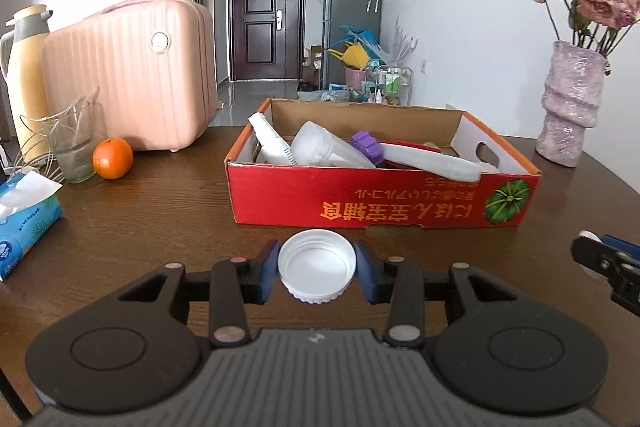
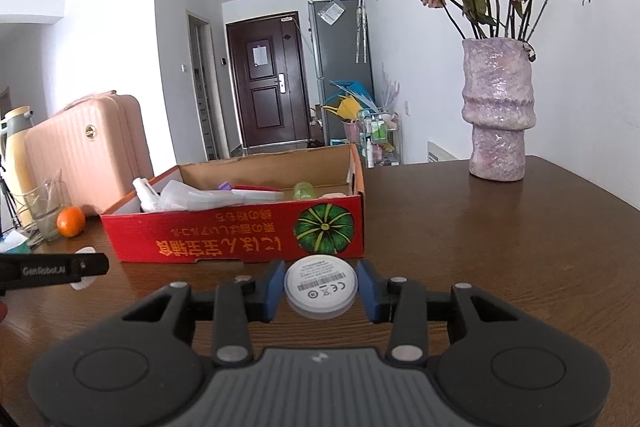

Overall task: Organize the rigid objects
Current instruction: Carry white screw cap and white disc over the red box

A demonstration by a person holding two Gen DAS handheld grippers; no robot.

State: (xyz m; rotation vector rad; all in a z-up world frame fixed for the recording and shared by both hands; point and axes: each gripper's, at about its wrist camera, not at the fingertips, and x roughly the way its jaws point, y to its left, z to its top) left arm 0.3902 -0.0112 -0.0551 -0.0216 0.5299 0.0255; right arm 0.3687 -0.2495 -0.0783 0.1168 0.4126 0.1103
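My left gripper (image 1: 317, 267) is shut on a white ribbed bottle cap (image 1: 317, 266), held open side up just in front of the red cardboard box (image 1: 380, 201). My right gripper (image 2: 320, 291) is shut on a round white disc (image 2: 320, 285) with a printed label, also just in front of the box (image 2: 224, 235). The box holds a white spray bottle (image 1: 270, 139), a clear plastic container (image 1: 320, 145), a purple cap (image 1: 367, 143) and a white flat piece (image 1: 432, 157). The left gripper shows at the left edge of the right wrist view (image 2: 52, 267); the right gripper shows at the right edge of the left wrist view (image 1: 608, 263).
On the brown wooden table (image 1: 160, 219) stand a pink suitcase (image 1: 132, 75), a glass (image 1: 72, 143), an orange (image 1: 113, 159), a tissue pack (image 1: 24, 219) and a yellow thermos (image 1: 28, 75) at left. A purple vase (image 2: 498, 111) with dried roses stands at the right.
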